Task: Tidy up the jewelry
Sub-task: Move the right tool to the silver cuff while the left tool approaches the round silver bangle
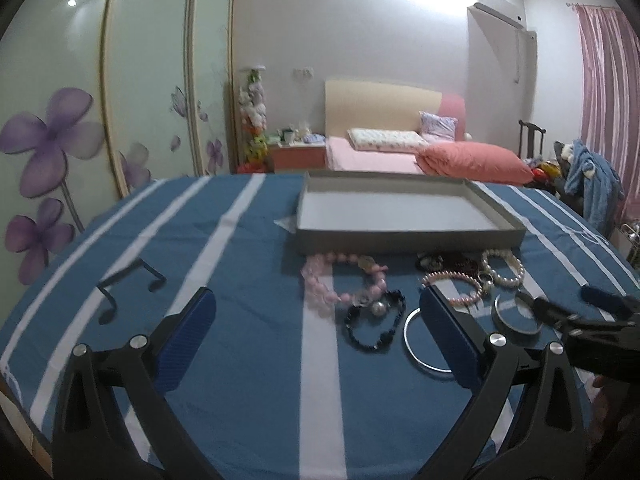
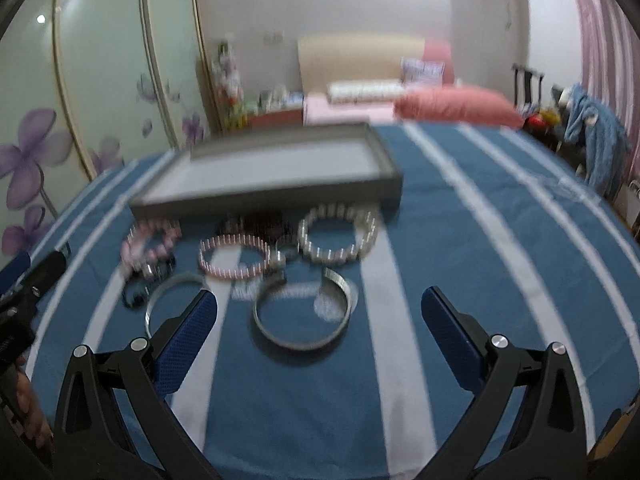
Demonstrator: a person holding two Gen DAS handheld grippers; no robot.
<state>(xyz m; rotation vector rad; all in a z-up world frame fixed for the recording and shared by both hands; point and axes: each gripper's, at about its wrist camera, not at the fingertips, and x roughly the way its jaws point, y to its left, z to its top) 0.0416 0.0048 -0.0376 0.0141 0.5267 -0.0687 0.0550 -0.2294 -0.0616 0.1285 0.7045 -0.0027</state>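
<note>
Bracelets and bangles (image 2: 304,312) clustered on blue striped cloth (image 1: 248,360), just in front of grey tray (image 1: 408,236): staged for transfer into tray, judged. Tray interior bare. Left gripper (image 1: 316,336) spread wide, grasping nothing. Right gripper (image 2: 320,332) likewise spread, unloaded, aligned over nearest bangle.
</note>
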